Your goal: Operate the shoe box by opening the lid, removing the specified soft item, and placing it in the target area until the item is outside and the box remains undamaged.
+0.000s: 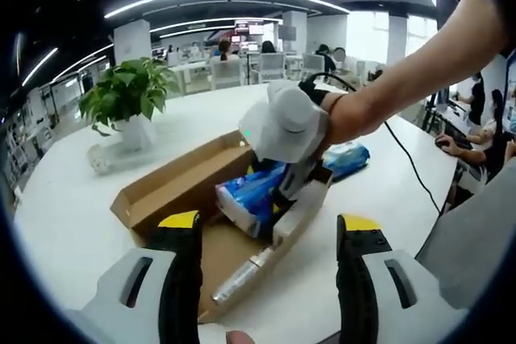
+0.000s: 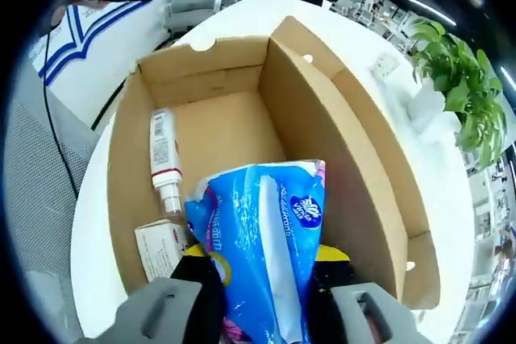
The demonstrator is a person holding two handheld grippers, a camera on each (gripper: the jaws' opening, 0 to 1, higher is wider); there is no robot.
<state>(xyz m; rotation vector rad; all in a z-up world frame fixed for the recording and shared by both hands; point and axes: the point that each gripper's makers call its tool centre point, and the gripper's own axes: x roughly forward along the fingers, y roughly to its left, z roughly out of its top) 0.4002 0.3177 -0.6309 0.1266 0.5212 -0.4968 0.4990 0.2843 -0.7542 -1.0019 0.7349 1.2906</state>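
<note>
Right gripper (image 2: 262, 275) jaws clamp the blue plastic tissue pack (image 2: 262, 231) inside the open brown cardboard shoe box (image 2: 355, 159); left gripper (image 1: 270, 235) jaws gape.

One open cardboard shoe box (image 2: 339, 130) lies on the one white table (image 1: 72, 199). Inside the box are three things: one blue tissue pack (image 2: 262, 239), one small white bottle (image 2: 164, 159) and one small white carton (image 2: 157, 249). Beyond the box on the table lies a second blue pack (image 1: 347, 157), making two packs. One potted plant (image 1: 129, 98) stands beyond the box. Two claws are counted: the left claw (image 1: 270, 235) and the right claw (image 2: 262, 267).
</note>
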